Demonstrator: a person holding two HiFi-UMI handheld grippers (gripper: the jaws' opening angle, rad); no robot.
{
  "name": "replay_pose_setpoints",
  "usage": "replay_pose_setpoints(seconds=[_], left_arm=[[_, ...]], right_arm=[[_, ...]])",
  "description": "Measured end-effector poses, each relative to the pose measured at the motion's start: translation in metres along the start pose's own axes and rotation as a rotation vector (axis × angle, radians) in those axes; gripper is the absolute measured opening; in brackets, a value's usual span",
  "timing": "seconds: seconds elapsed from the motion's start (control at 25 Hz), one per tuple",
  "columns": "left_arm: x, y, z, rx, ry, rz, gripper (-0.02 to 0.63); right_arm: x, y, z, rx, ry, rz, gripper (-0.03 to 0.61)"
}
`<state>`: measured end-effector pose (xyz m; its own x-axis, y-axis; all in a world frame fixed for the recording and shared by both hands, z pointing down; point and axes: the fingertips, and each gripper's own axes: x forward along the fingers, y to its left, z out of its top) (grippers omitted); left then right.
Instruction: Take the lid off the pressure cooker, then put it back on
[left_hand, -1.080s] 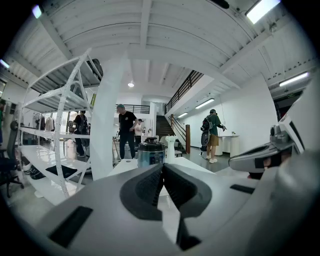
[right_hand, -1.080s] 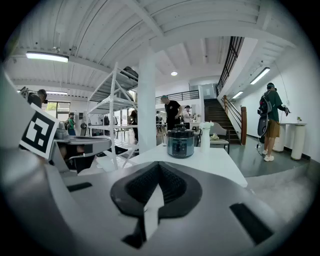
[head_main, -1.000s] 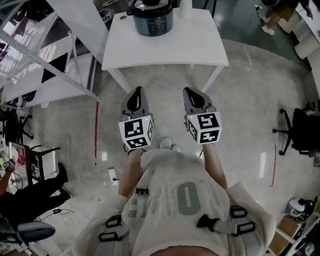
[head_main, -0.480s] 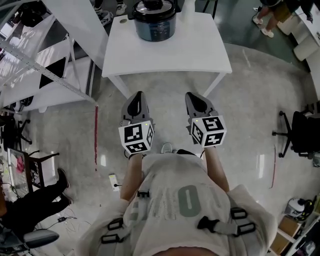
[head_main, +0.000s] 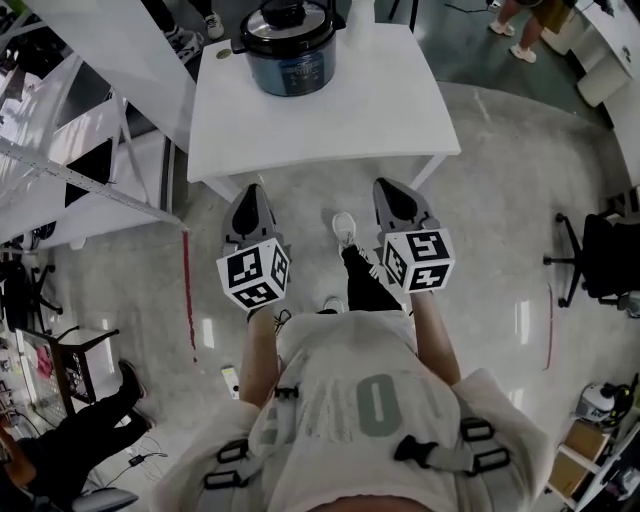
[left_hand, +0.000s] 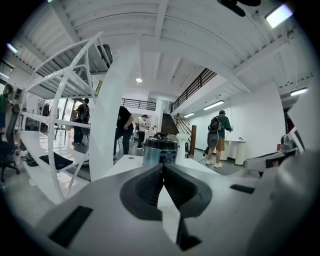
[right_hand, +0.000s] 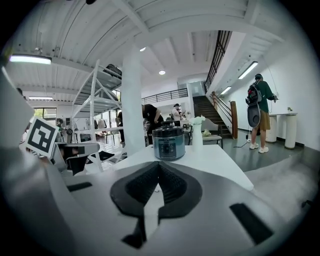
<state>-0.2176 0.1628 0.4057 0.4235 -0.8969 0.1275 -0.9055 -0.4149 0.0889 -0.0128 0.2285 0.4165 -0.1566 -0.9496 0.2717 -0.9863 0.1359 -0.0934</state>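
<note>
A dark blue pressure cooker (head_main: 288, 55) with a metal lid (head_main: 286, 22) and black knob stands at the far side of a white table (head_main: 330, 110). It also shows ahead in the left gripper view, pressure cooker (left_hand: 160, 150), and in the right gripper view, pressure cooker (right_hand: 169, 142). My left gripper (head_main: 248, 200) and right gripper (head_main: 392, 192) are both shut and hold nothing. They hover over the floor just short of the table's near edge, well apart from the cooker.
A white vase (right_hand: 197, 132) stands behind the cooker at the table's far edge. A small round disc (head_main: 222, 53) lies at the table's far left. White shelving frames (head_main: 80, 150) rise to the left. An office chair (head_main: 600, 255) stands at the right. People (right_hand: 260, 112) walk in the background.
Both grippers and the person have moved forward toward the table. The cooker now appears nearer and the grippers' tips reach close to the table's near edge.
</note>
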Motion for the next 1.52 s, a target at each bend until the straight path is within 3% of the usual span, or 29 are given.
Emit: replay_pose_setpoints(seconds=[0.16,0.28,0.64,0.84,1.16,1.28,1.52], left_arm=[[0.043,-0.002,0.013,-0.022,-0.056,-0.020,0.018],[0.086,-0.009,0.026,0.022,-0.080,-0.033,0.020],[0.224,0.001,0.068,0.033,-0.067,0.068,0.018],[0.281,0.016,0.080,-0.020,-0.074,0.109,0.020],[0.317,0.039,0.098,-0.012,-0.088,0.155,0.020],[0.337,0.041,0.110,0.006,-0.100,0.136,0.020],[0.355,0.042,0.126,-0.029,-0.152,0.077,0.020]], right_arm=[[0.044,-0.025,0.017,-0.013,-0.037,0.023,0.008],[0.088,-0.048,0.035,-0.009,-0.041,0.047,0.008],[0.219,-0.100,0.110,-0.065,-0.060,0.161,0.008],[0.279,-0.123,0.128,-0.120,-0.054,0.214,0.008],[0.323,-0.141,0.159,-0.108,-0.077,0.208,0.009],[0.332,-0.144,0.172,-0.110,-0.091,0.191,0.008],[0.345,-0.151,0.181,-0.016,-0.110,0.170,0.009]])
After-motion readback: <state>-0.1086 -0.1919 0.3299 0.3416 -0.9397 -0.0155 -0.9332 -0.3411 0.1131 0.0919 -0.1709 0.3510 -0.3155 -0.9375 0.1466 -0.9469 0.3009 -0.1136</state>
